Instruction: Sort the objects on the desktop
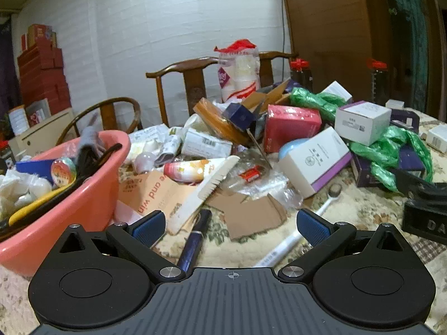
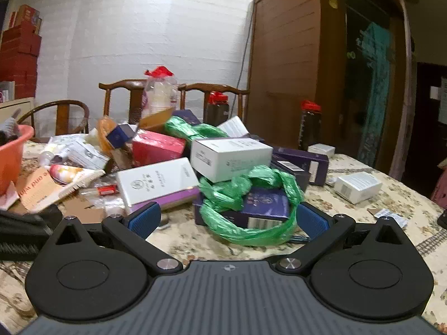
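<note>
Left wrist: my left claw [image 1: 232, 227] gapes empty over a dark pen [image 1: 195, 237]; right claw [image 2: 227, 220] gapes behind green bag [image 2: 251, 192]

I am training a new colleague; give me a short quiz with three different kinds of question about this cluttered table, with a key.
1. True or false: the left gripper is shut on the dark blue pen.
2. Multiple choice: what lies draped over the dark purple box in front of the right gripper? A) a grey sock B) a green plastic bag C) a white comb
3. Fill in: the pink basin stands on the ____ side of the left wrist view.

Key
1. False: its jaws stand wide open, with the pen lying on the tablecloth between them, not gripped.
2. B
3. left
</note>
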The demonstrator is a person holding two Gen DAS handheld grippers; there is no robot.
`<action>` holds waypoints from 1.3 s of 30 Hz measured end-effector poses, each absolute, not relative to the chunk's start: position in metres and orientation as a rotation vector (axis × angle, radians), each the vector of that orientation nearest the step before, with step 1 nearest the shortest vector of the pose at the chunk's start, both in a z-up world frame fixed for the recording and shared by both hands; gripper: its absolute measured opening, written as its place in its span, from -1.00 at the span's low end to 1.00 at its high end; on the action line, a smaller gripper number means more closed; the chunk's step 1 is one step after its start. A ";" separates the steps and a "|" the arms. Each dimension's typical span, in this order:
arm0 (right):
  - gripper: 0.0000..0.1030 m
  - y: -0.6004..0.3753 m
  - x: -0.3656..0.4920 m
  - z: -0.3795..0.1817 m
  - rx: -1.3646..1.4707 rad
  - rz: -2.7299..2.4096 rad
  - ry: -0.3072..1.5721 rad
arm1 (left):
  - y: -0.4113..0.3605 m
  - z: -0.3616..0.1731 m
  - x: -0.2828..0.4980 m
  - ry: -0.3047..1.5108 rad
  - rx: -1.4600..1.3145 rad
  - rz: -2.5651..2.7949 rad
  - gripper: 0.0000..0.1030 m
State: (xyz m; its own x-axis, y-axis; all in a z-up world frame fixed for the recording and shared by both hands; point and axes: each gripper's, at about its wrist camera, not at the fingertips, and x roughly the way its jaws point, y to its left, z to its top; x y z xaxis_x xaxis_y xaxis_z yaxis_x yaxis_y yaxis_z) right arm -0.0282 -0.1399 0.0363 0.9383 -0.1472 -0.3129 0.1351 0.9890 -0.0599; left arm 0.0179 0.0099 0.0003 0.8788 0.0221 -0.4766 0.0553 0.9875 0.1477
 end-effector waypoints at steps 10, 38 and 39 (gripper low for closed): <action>0.99 -0.151 -0.021 0.030 -0.049 -0.160 0.350 | 0.004 0.001 0.037 0.506 0.190 -0.043 1.00; 0.99 -0.147 -0.013 0.027 -0.055 -0.150 0.364 | 0.000 -0.004 0.043 0.516 0.194 -0.050 1.00; 0.99 -0.147 -0.013 0.027 -0.054 -0.149 0.364 | 0.000 -0.004 0.043 0.515 0.193 -0.050 1.00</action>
